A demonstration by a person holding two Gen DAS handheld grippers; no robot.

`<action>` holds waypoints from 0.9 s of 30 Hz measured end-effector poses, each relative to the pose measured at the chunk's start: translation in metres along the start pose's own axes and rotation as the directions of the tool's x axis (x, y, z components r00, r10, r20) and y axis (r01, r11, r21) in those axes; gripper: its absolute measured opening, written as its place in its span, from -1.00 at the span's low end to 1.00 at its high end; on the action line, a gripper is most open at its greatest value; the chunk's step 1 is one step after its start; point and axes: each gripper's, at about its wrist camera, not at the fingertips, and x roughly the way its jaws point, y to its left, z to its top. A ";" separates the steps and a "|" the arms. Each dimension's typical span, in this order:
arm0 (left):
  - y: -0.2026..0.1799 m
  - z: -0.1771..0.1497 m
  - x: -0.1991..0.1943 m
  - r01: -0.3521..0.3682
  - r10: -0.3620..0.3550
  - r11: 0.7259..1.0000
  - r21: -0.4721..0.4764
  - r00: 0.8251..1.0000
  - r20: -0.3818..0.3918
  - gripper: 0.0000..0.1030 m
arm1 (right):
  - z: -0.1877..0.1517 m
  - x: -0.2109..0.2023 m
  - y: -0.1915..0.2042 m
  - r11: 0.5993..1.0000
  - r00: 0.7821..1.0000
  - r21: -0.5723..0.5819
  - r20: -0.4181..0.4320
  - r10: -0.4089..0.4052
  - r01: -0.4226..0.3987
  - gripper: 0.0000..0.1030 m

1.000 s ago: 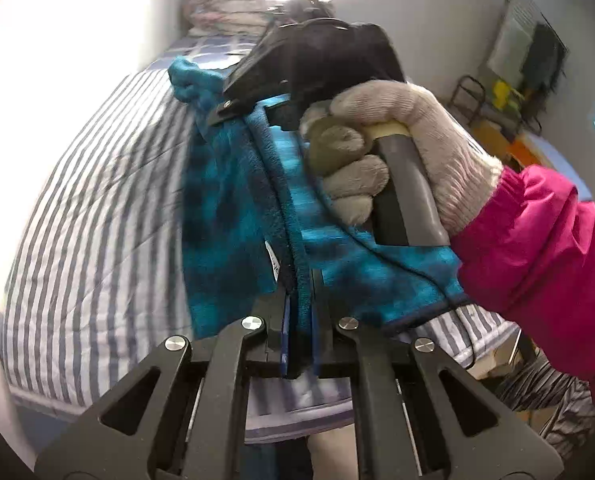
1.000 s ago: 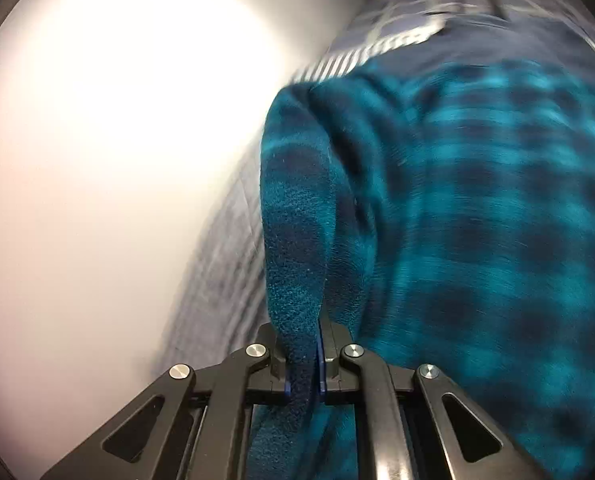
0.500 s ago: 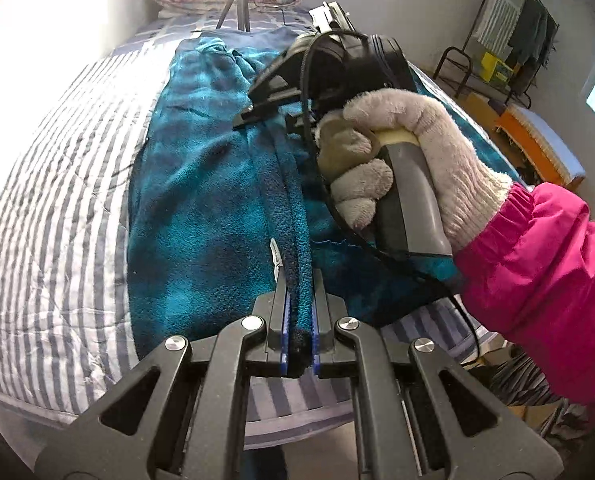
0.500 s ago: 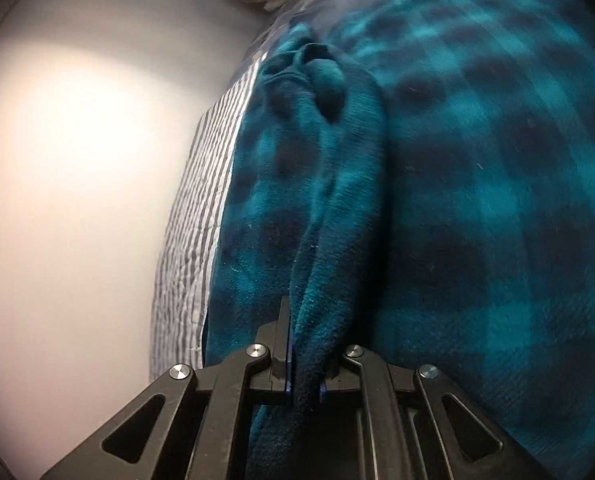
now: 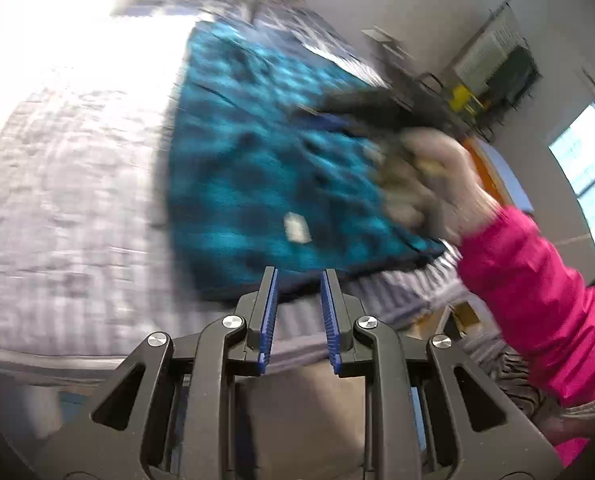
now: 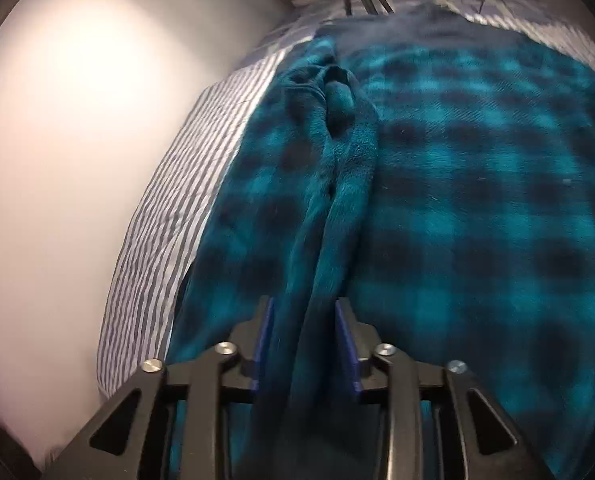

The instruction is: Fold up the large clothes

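The fingers of the left gripper (image 5: 298, 276) are opening with nothing between them, just short of the near edge of the fleece garment (image 5: 265, 176), while the fingers of the right gripper (image 6: 303, 308) are opening too, with a loose ridge of that fleece still lying between the blue pads. The garment, teal with a dark check and a small white label (image 5: 296, 229), lies spread flat on a bed (image 5: 69, 200) covered in a grey-and-white striped sheet beside a pale wall (image 6: 77, 160). Only the left view shows the gloved hand (image 5: 429, 184), pink sleeve (image 5: 537, 300), rack (image 5: 493, 68) and window (image 5: 589, 176); the right view alone shows the bunched fold up close.
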 end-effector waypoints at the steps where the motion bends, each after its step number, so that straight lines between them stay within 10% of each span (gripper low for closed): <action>1: 0.011 0.004 -0.005 -0.032 0.033 0.999 -0.010 0.999 0.012 -0.60 | -0.007 -0.008 0.004 1.000 1.000 -0.019 0.001 -0.010 0.010 -0.30; 11: 0.046 0.030 0.045 -0.041 0.039 0.998 -0.039 0.998 -0.046 -0.61 | -0.077 -0.045 0.042 0.983 0.997 -0.181 0.062 0.050 -0.038 -0.30; 18: 0.034 0.005 0.099 -0.036 0.035 0.999 -0.004 0.983 -0.182 -0.61 | -0.108 -0.004 0.035 0.939 0.983 -0.300 -0.020 -0.182 0.168 -0.48; 27: -0.002 0.005 0.079 -0.112 0.118 0.988 0.108 0.991 -0.056 -0.61 | -0.114 -0.032 0.028 0.961 0.990 -0.240 0.005 -0.143 0.140 -0.33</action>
